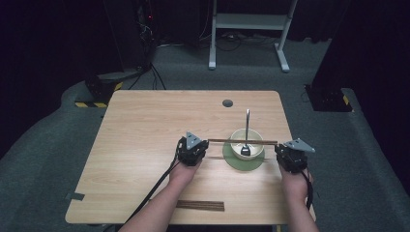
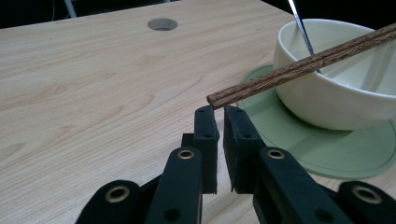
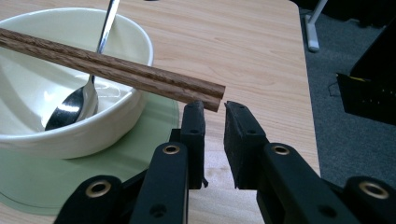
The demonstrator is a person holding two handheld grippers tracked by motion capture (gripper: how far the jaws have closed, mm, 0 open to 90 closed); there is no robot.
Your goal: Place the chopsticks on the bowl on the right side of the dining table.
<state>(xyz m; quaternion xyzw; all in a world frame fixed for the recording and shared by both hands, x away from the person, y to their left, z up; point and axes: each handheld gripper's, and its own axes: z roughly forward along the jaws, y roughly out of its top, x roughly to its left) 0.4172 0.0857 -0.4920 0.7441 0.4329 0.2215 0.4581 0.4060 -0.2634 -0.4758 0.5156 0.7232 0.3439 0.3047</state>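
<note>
A pair of brown wooden chopsticks [image 1: 241, 141] lies level across the rim of a cream bowl [image 1: 238, 147], which stands on a green saucer [image 1: 231, 162]. A metal spoon [image 1: 247, 126] leans in the bowl, handle up. My left gripper [image 1: 205, 144] sits at the chopsticks' left end [image 2: 219, 97]; its jaws are shut to a slit just under that end, gripping nothing [image 2: 219, 112]. My right gripper [image 1: 279, 147] is at the right end [image 3: 205, 95]. Its jaws [image 3: 215, 109] stand a narrow gap apart, with the chopstick tips just above the left fingertip [image 3: 194, 112] and no pad pressing on them.
A second pair of chopsticks [image 1: 199, 205] lies near the table's front edge. A round cable hole [image 1: 227, 103] sits at the back of the wooden table [image 1: 145, 125]. The right gripper is close to the table's right edge [image 3: 306, 93]. A white desk frame [image 1: 249, 29] stands on the floor beyond.
</note>
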